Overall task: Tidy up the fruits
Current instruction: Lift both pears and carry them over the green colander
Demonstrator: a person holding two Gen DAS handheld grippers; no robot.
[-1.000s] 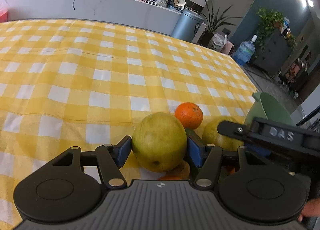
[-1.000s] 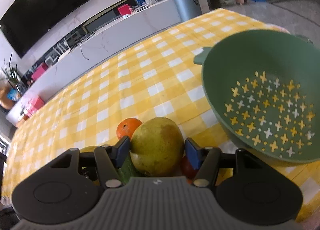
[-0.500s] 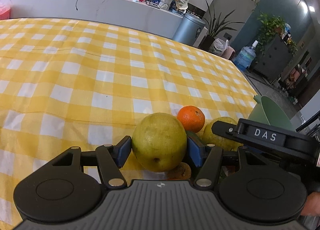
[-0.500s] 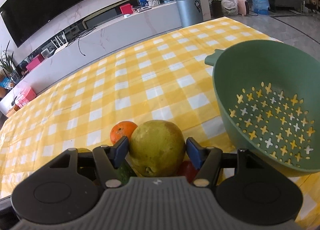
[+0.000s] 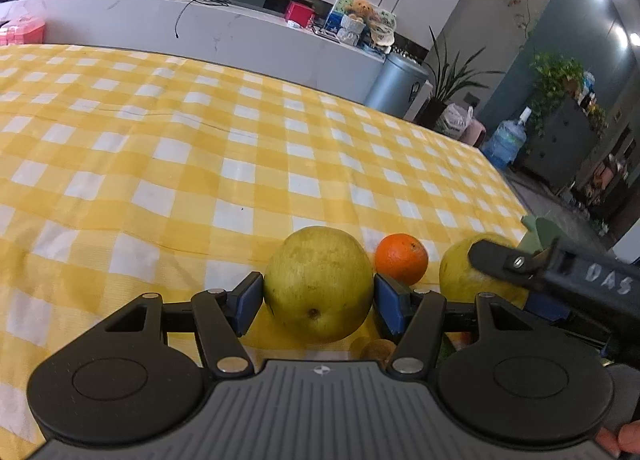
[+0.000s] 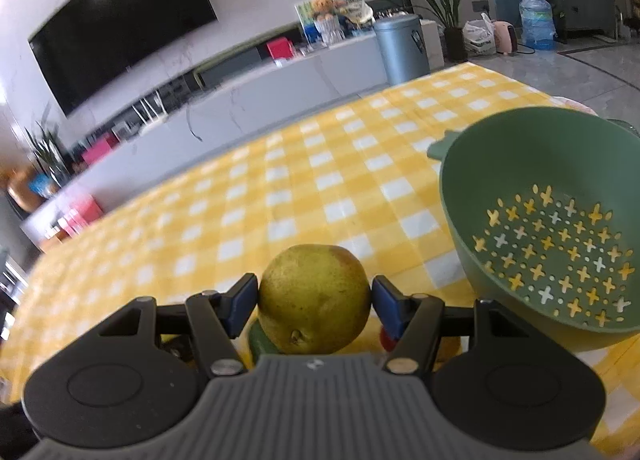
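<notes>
My left gripper (image 5: pixel 319 296) is shut on a large yellow-green pear (image 5: pixel 318 280), with a blue pad pressed on each side. Just behind it on the checked cloth sits an orange (image 5: pixel 401 258). My right gripper (image 6: pixel 314 300) is shut on a second, speckled pear (image 6: pixel 314 294); in the left wrist view this pear (image 5: pixel 460 272) shows at the right behind one black finger (image 5: pixel 520 264) marked DAS. A green colander (image 6: pixel 540 220) with cross-shaped holes stands empty to the right of the right gripper.
Small fruits lie under the grippers: a brown one (image 5: pixel 378 348), a green one (image 6: pixel 260 340) and a red one (image 6: pixel 386 336), all mostly hidden. The yellow checked cloth (image 5: pixel 200 148) stretches far back and left. A grey counter (image 5: pixel 240 32) runs behind the table.
Both views have tipped up a little, with each pear still held. In the right wrist view the orange beside the pear has dropped out of sight. The colander sits lower in the frame.
</notes>
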